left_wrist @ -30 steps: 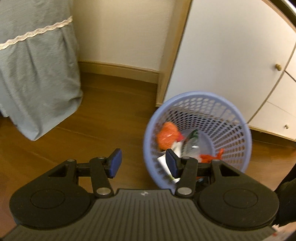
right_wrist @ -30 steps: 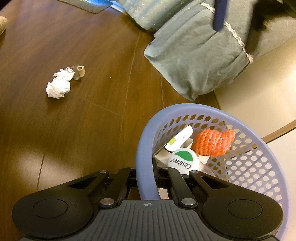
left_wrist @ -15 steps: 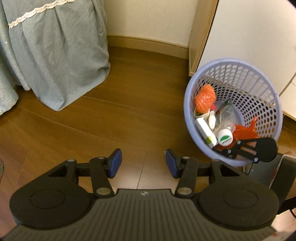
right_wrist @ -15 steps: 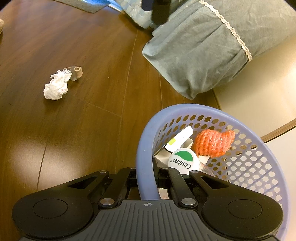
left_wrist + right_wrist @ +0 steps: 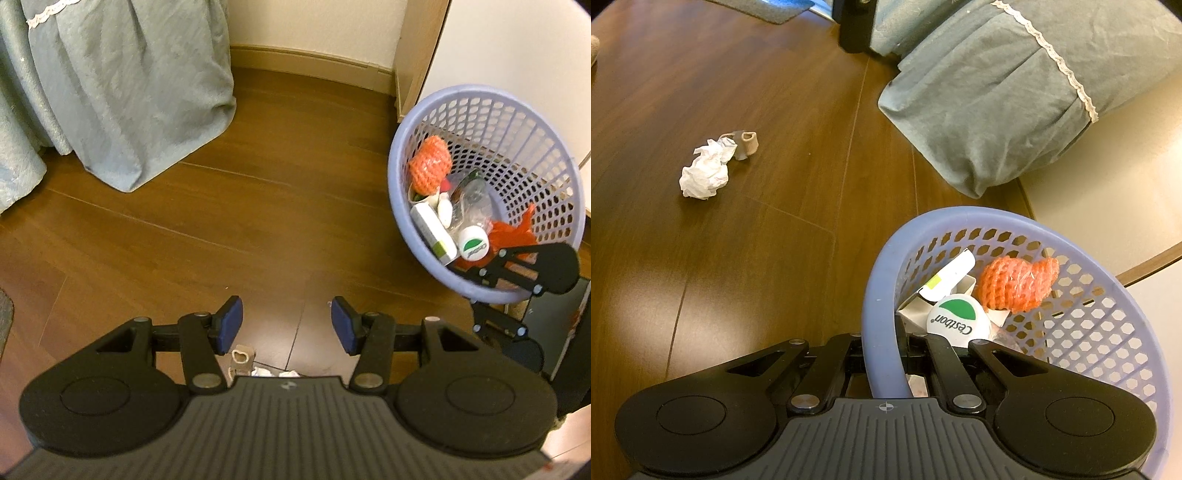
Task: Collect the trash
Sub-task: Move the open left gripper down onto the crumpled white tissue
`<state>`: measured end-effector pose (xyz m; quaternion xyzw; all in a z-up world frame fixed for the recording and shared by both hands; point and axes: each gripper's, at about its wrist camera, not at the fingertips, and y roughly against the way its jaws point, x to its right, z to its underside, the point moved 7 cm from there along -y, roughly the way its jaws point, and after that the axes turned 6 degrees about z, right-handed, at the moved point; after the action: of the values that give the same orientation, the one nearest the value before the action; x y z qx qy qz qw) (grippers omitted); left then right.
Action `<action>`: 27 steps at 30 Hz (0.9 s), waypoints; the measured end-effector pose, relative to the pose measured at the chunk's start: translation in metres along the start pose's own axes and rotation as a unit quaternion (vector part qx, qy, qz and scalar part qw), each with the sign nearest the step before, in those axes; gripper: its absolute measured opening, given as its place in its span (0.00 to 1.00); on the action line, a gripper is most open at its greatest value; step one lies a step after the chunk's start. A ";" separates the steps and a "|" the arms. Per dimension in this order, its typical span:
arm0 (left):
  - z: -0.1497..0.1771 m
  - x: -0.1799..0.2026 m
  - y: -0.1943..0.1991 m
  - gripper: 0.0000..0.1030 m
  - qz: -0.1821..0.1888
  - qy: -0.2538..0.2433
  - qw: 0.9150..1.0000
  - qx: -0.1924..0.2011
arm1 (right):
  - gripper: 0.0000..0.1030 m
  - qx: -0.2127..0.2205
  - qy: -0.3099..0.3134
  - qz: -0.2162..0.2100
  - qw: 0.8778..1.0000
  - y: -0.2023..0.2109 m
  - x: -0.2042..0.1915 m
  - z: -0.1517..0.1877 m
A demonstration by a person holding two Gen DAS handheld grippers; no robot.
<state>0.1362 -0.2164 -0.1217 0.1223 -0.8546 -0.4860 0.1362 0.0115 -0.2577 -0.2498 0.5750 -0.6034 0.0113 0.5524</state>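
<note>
My right gripper (image 5: 884, 354) is shut on the rim of the lilac mesh basket (image 5: 877, 288), holding it tilted. Inside lie an orange net (image 5: 1019, 284), a white lid with a green mark (image 5: 958, 319) and a small carton. In the left wrist view the same basket (image 5: 397, 173) sits at the right with the right gripper (image 5: 517, 269) on its near rim. My left gripper (image 5: 286, 325) hangs open above bare floor, nothing between its blue pads. Just below it a crumpled white tissue (image 5: 266, 372) and a small beige roll (image 5: 242, 356) peek out; both also lie on the floor, tissue (image 5: 703, 173) and roll (image 5: 748, 142).
A grey-green bed skirt with lace trim (image 5: 122, 85) hangs to the floor at the left. A white cabinet (image 5: 509, 55) and a wooden baseboard (image 5: 314, 68) stand behind the basket. A mat corner (image 5: 768, 5) lies at the far edge of the floor.
My left gripper has swung away from above the basket, leftwards and down over the floor; the tissue and beige roll have come into its view. The right gripper and basket have stayed still.
</note>
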 end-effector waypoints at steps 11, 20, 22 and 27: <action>0.046 -0.025 -0.028 0.48 -0.029 -0.009 0.999 -0.026 | 0.00 0.002 -0.003 0.001 1.000 -0.001 0.001 -0.002; 0.095 -0.032 -0.075 0.58 -0.013 0.006 0.996 -0.084 | 0.00 0.005 0.001 -0.002 1.000 0.000 -0.001 -0.002; 0.101 -0.033 -0.084 0.58 -0.010 0.009 0.996 -0.089 | 0.00 0.005 0.000 -0.001 1.000 -0.001 0.000 -0.003; 0.107 -0.038 -0.106 0.58 -0.002 0.033 0.995 -0.095 | 0.00 0.005 -0.003 0.000 1.000 -0.004 0.001 -0.006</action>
<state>0.1421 -0.1704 -0.2702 0.1265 -0.7993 -0.5608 0.1749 0.0185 -0.2554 -0.2491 0.5776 -0.6053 0.0125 0.5476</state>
